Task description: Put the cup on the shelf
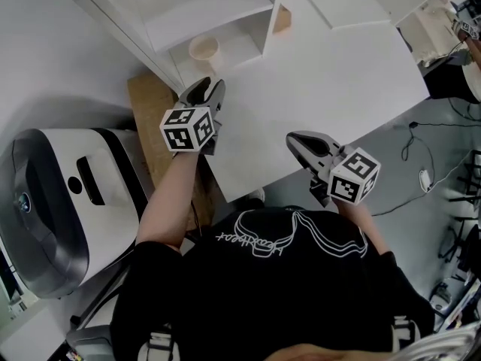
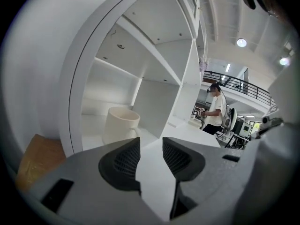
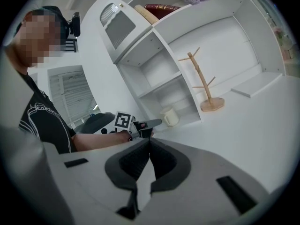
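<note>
The cream cup [image 1: 204, 49] [image 2: 121, 124] [image 3: 170, 116] stands upright in the lowest compartment of the white shelf [image 1: 218, 21] [image 2: 154, 50] [image 3: 159, 78], near its left wall. My left gripper [image 1: 207, 87] [image 2: 151, 146] hovers over the white table [image 1: 316, 89] just short of that compartment, open, with nothing between its jaws and a clear gap to the cup. The right gripper view also shows the left gripper [image 3: 152, 123] in front of the cup. My right gripper [image 1: 294, 138] [image 3: 149, 144] is shut and empty near the table's front edge.
A wooden mug tree [image 3: 206, 86] [image 1: 282, 19] stands in the neighbouring shelf bay. A brown board [image 1: 154, 119] [image 2: 35, 158] and a white and grey machine [image 1: 60, 201] sit left of the table. Another person [image 2: 215, 109] stands far back. Cables [image 1: 421, 171] lie on the floor at right.
</note>
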### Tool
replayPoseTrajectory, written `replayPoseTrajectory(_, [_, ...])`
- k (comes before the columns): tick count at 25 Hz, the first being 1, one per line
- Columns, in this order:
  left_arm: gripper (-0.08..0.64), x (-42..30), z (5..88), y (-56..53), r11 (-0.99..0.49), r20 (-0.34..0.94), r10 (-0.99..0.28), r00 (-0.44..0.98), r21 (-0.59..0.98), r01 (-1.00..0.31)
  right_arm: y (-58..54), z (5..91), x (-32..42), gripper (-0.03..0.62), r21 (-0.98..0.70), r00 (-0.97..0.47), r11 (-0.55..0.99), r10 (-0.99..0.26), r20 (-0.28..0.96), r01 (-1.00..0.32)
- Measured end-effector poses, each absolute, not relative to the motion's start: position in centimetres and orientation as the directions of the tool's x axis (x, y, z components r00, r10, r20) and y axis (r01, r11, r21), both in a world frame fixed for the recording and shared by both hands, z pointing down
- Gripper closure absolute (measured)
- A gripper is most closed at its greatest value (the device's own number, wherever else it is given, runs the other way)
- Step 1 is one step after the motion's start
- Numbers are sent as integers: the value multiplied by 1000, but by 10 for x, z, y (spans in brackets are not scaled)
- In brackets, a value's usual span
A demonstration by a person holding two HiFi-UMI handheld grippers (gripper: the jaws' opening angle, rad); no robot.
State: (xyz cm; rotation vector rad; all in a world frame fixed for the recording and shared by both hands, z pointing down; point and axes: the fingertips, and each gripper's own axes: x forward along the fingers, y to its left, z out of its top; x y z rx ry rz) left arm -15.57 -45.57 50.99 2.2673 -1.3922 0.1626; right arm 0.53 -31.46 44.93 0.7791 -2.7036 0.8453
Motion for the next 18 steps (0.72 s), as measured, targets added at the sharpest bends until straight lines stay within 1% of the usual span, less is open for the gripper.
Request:
replayPoseTrajectory(5, [425,-139,471,-406,-443,307,-777,550,354,-824,-315,436,-3,586,-453,-855,727,-412,313,-516])
replayPoseTrajectory(9, [428,-119,426,-363,-539,184,-735,652,425,-727,-317,419,-9,586,-441,-866,745,-418,275,-500])
replayPoseTrajectory(12, [433,-106,399,-336,-605,129,-697,705,422,-676,-317,407,-15,586,-427,-873,761,-418,252,-488])
replayPoseTrajectory(13, [442,-102,393,-328,-622,126,-685,717,411,-666,-316,404,-17,586,-424,-875,766,-416,246,-484])
replayPoseTrajectory(17, [548,-93,378,-304,-645,133,-672,728,378,-664,-312,393,-25,586,-436,-891,777,-398,218,-454])
replayPoseTrajectory(18, [555,-91,375,-300,-648,128,-670,731,379,-661,-311,390,-26,586,-443,-894,776,-397,209,-449])
